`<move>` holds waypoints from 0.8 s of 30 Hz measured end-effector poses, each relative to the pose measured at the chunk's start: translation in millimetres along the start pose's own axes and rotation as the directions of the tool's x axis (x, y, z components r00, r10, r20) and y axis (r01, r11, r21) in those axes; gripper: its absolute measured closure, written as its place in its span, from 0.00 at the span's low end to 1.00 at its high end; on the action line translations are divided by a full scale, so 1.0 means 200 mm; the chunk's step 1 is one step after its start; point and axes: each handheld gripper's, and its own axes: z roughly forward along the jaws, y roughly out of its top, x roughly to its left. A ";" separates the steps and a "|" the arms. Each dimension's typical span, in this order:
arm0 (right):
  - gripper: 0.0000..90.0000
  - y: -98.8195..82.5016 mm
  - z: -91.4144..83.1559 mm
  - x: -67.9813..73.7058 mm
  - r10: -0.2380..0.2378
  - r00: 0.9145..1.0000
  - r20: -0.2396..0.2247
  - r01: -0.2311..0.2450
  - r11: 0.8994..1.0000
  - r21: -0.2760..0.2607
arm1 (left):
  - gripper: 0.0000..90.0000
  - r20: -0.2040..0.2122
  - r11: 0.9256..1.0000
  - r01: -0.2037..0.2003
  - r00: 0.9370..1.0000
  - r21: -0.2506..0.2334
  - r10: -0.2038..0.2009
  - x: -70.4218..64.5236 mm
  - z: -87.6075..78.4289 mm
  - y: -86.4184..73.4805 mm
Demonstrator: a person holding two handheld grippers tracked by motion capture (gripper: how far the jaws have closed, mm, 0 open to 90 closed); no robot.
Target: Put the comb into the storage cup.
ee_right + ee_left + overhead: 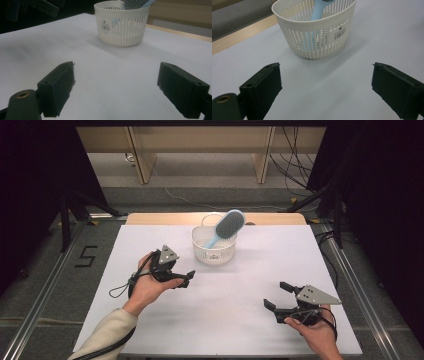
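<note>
Plainly, basket (317,37) bears an unreadable barcode label (340,33).

basket (214,251) is set on the table (240,320), toward its far edge | brush (227,226) is stood in the basket, head out over the rim | left gripper (186,279) is held near-left of the basket | right gripper (276,295) is held near-right, well apart

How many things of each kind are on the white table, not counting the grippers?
White slotted plastic basket: 1
Light blue plastic hairbrush, standing with its handle in the basket: 1
Total: 2
</note>
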 end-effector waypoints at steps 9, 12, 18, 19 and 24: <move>0.17 0.00 0.00 0.00 0.000 1.000 0.002 0.000 1.000 0.000 | 0.09 0.025 0.999 -0.032 0.999 -0.017 0.032 -0.02 -0.02 -0.05; 0.17 0.00 0.00 0.00 0.001 1.000 0.002 -0.001 1.000 0.002 | 0.09 0.034 0.999 -0.035 0.999 -0.018 0.036 -0.03 -0.03 -0.06; 0.17 0.00 -0.01 0.00 -0.002 1.000 0.004 0.002 1.000 0.001 | 0.09 0.039 0.998 -0.043 0.998 -0.036 0.045 -0.04 -0.06 -0.10; 0.17 0.00 -0.01 0.00 0.000 1.000 0.004 0.000 1.000 0.003 | 0.09 0.041 0.998 -0.048 0.998 -0.037 0.049 -0.04 -0.07 -0.11; 0.17 0.00 -0.01 -0.01 0.000 1.000 0.004 0.000 1.000 0.001 | 0.09 0.038 0.997 -0.065 0.997 -0.041 0.067 -0.04 -0.09 -0.14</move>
